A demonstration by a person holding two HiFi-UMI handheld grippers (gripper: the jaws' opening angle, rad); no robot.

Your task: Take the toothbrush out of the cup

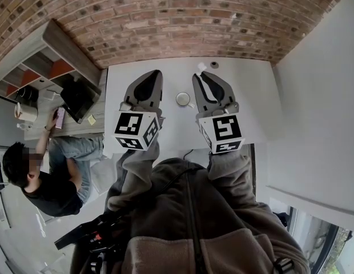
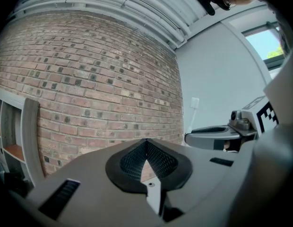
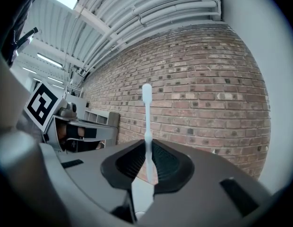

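We hold two grippers above a white table; the toothbrush is out of the cup.
Left of the cup, our left gripper is closed on nothing. Right of the cup, our right gripper pinches the toothbrush upright, its lower handle hidden between the jaws.

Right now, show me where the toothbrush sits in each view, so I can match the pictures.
Head view: toothbrush pokes past the tip of the right tongs, above centre.
Left gripper view: toothbrush right of centre, pale against the grey wall.
Right gripper view: toothbrush dead centre, upright, clamped in the right tongs.
Shared landmark: the brick wall.
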